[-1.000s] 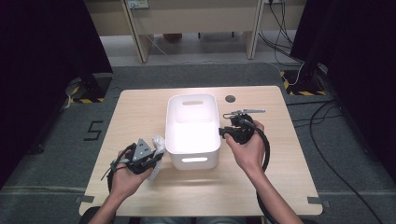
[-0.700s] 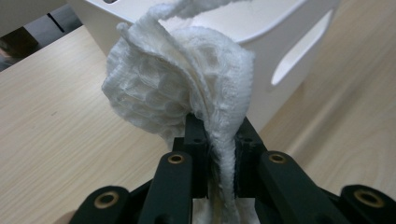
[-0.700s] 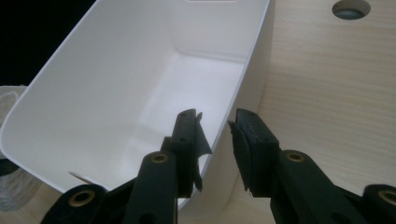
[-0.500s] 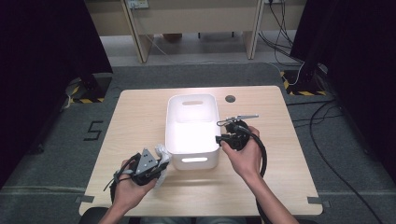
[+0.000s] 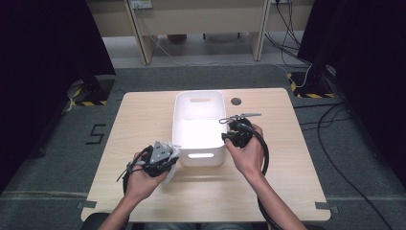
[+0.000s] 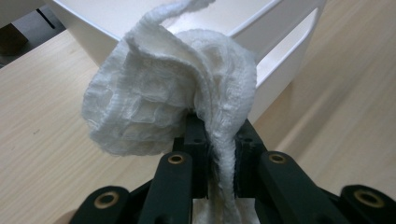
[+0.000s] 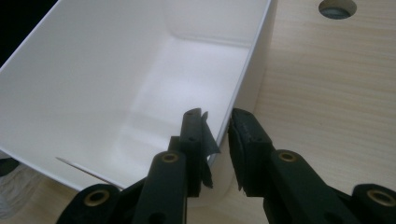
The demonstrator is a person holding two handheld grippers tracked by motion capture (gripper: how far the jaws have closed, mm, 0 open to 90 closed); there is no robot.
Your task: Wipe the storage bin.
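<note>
The white cloth [image 6: 173,98] is a thin, gauze-like piece with a fine crinkled weave and soft, slightly frayed edges. It is bunched into loose folds, and one twisted end rises toward the white bin [image 5: 199,125] behind it. The left gripper [image 6: 219,140] is clenched on the cloth: in the left gripper view a narrow pinched strip of the fabric runs down between the two black jaws, and the rest opens above them like a crumpled flower. In the high view this cloth [image 5: 173,154] is a small pale bundle just beside the near left corner of the bin, outside it, above the wooden table [image 5: 143,120], and the left gripper [image 5: 165,154] with its grey three-cornered plate sits in the person's left hand [image 5: 141,179] at the same corner. The bin is a white plastic box with rounded corners and a slot handle in its near wall and in its far wall; its inside looks smooth and bright. The right gripper [image 7: 218,126] is at the right long wall of the bin, near the near end: one jaw stands inside the rim and the other outside, so the wall is between them. Its jaws have just been closing, but a small gap to the wall remains, so it is not yet gripping. A small dark torn flap hangs on the inner jaw pad [image 7: 205,140].
</note>
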